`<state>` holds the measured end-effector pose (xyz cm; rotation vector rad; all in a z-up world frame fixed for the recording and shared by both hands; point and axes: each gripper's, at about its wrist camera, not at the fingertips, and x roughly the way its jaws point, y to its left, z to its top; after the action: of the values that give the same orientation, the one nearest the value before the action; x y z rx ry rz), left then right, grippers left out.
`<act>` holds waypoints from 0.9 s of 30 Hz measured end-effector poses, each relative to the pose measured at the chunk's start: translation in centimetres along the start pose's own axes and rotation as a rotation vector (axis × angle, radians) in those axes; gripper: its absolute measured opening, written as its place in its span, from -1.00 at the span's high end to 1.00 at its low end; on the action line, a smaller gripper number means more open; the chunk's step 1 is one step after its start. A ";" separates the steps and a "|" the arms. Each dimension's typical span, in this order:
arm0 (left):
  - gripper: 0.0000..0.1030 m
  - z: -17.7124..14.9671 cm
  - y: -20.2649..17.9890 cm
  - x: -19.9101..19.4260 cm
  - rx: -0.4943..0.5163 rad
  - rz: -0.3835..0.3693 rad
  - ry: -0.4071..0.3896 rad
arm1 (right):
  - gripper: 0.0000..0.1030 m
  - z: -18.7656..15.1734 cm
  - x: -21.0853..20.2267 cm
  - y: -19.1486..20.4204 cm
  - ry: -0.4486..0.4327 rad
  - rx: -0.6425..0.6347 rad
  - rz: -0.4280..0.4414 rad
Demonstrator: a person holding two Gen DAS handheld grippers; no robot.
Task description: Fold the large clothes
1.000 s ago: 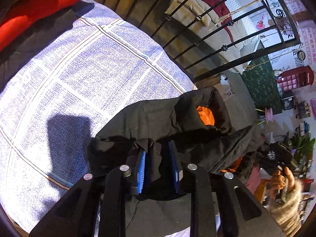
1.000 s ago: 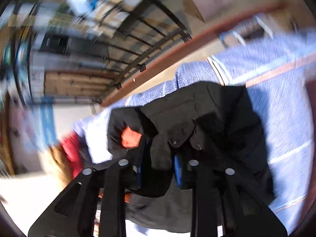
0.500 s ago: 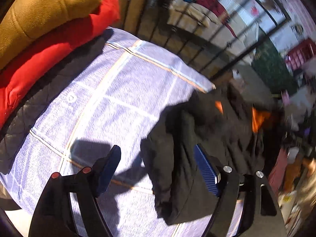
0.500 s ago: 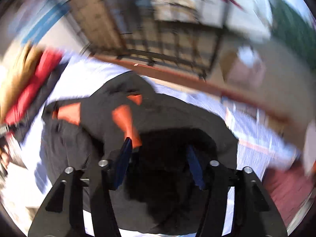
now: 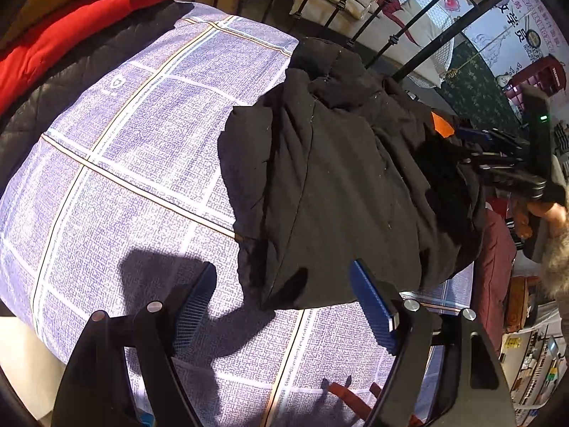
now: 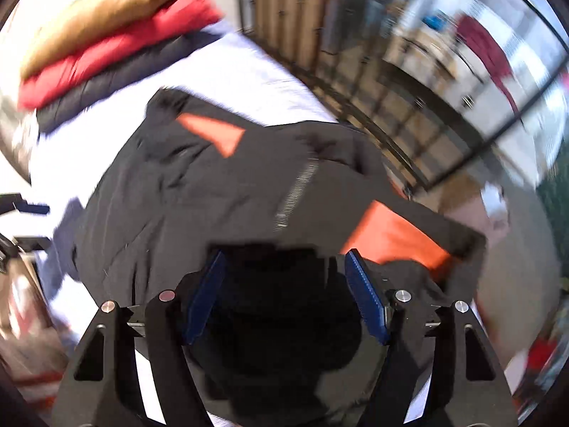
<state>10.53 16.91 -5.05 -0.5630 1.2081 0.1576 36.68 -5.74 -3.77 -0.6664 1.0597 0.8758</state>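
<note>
Both hand-held grippers stand apart with nothing pinched: the left hand-held gripper (image 5: 284, 297) over the bed's near edge, and the right hand-held gripper (image 6: 284, 291), jaws just widened, above the one black jacket (image 5: 338, 178). That jacket lies crumpled on the checked bedspread (image 5: 124, 142), right of centre. Chinese characters on a far-right poster (image 5: 515, 28) are too small to read.
</note>
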 end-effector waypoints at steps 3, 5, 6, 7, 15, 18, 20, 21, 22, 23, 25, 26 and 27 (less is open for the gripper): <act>-0.47 0.1 0.2 -0.5 -0.015 0.007 -0.013 | 0.83 0.4 2.9 1.5 0.099 -0.062 -0.118; -0.47 0.3 0.1 -1.0 -0.011 0.016 -0.030 | 0.91 1.3 3.3 1.3 0.081 -0.050 -0.157; -0.47 0.4 0.0 -1.1 -0.009 0.017 -0.036 | 0.97 2.3 2.7 0.6 0.038 -0.023 -0.207; -0.47 0.4 -0.1 -1.3 -0.011 0.016 -0.041 | 0.97 3.4 2.3 0.0 0.006 0.012 -0.242; -0.47 0.7 -3.6 -1.1 0.042 0.007 -0.078 | 0.95 7.4 3.9 -2.9 0.010 0.206 -0.219; -0.57 0.4 -5.4 -0.7 0.130 0.073 -0.103 | -0.32 4.8 1.5 -2.5 -0.059 0.336 -0.129; -0.58 0.1 -6.7 0.0 0.190 0.117 -0.108 | -0.65 2.0 -0.1 -1.7 -0.106 0.398 -0.159; -0.59 0.0 -7.4 0.5 0.214 0.133 -0.107 | -0.65 0.3 -1.1 -1.1 -0.125 0.406 -0.173; -0.63 -0.1 -8.1 0.9 0.235 0.145 -0.109 | -0.65 -1.0 -1.5 -0.5 -0.121 0.396 -0.168; -0.68 -0.1 -8.9 1.4 0.261 0.154 -0.111 | -0.65 -2.4 -1.8 0.1 -0.108 0.382 -0.167; -0.69 -0.1 -10.6 2.6 0.319 0.156 -0.113 | -0.65 -5.7 -2.4 1.5 -0.087 0.376 -0.194; -0.70 -0.1 -11.5 3.1 0.349 0.151 -0.117 | -0.65 -7.0 -2.3 2.1 -0.072 0.375 -0.186; -0.70 0.1 -12.2 3.6 0.377 0.146 -0.121 | -0.65 -8.6 -2.1 2.5 -0.051 0.383 -0.177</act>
<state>16.91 5.92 -4.31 -0.1346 1.1253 0.0827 30.16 -12.04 -5.06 -0.4060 1.0679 0.5146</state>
